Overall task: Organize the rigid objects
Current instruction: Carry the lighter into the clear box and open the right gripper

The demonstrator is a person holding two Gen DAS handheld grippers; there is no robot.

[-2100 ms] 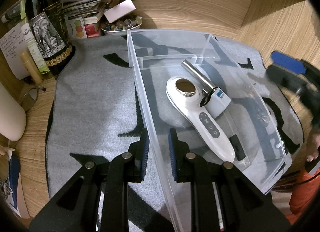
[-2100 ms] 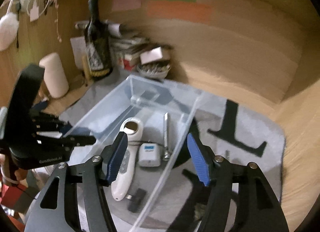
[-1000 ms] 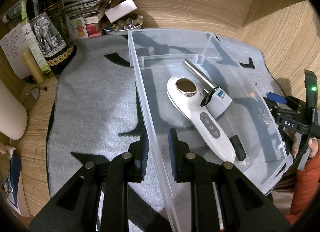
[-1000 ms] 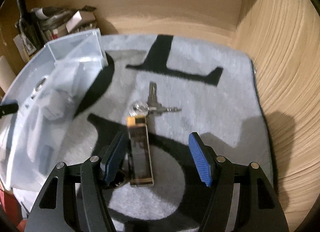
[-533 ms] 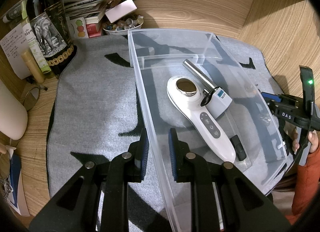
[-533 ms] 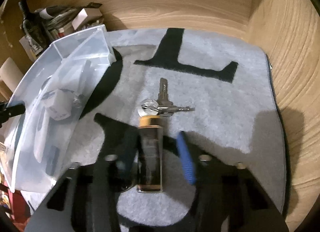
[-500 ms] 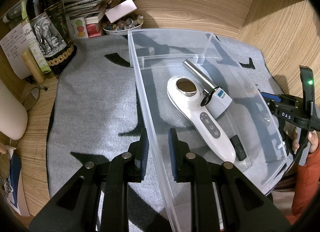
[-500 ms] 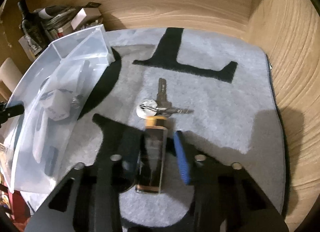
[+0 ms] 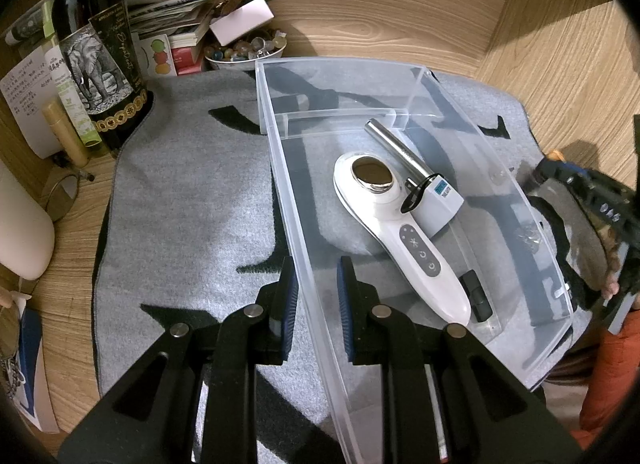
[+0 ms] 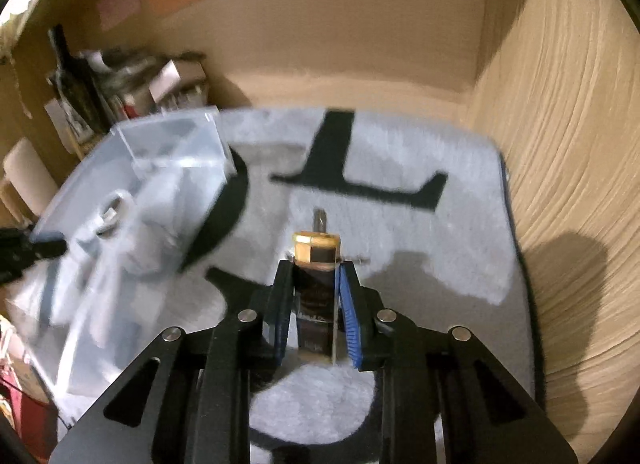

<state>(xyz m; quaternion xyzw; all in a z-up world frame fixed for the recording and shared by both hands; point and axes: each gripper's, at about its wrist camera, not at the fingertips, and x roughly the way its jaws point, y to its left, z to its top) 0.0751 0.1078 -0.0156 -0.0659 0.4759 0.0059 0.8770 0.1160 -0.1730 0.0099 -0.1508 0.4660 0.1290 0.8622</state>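
My left gripper (image 9: 316,284) is shut on the near left wall of a clear plastic bin (image 9: 296,232). In the bin lie a white handheld device (image 9: 400,223), a steel tube (image 9: 394,145), a small white box (image 9: 438,203) and a small black piece (image 9: 476,296). My right gripper (image 10: 314,284) is shut on a dark rectangular bottle with a gold cap (image 10: 316,264) and holds it lifted above the grey mat (image 10: 400,151). A key (image 10: 319,219) lies on the mat just beyond the bottle. The right gripper shows blurred at the right edge of the left wrist view (image 9: 576,179).
A dark wine bottle (image 9: 96,47), stacked papers and boxes (image 9: 180,23) and a bowl of beads (image 9: 244,51) stand at the back left. Wooden walls close the back and right. The bin (image 10: 132,191) lies left of the right gripper.
My right gripper has closed on the gold-capped bottle and raised it off the mat, leaving the keys behind. The left gripper and the bin have not moved.
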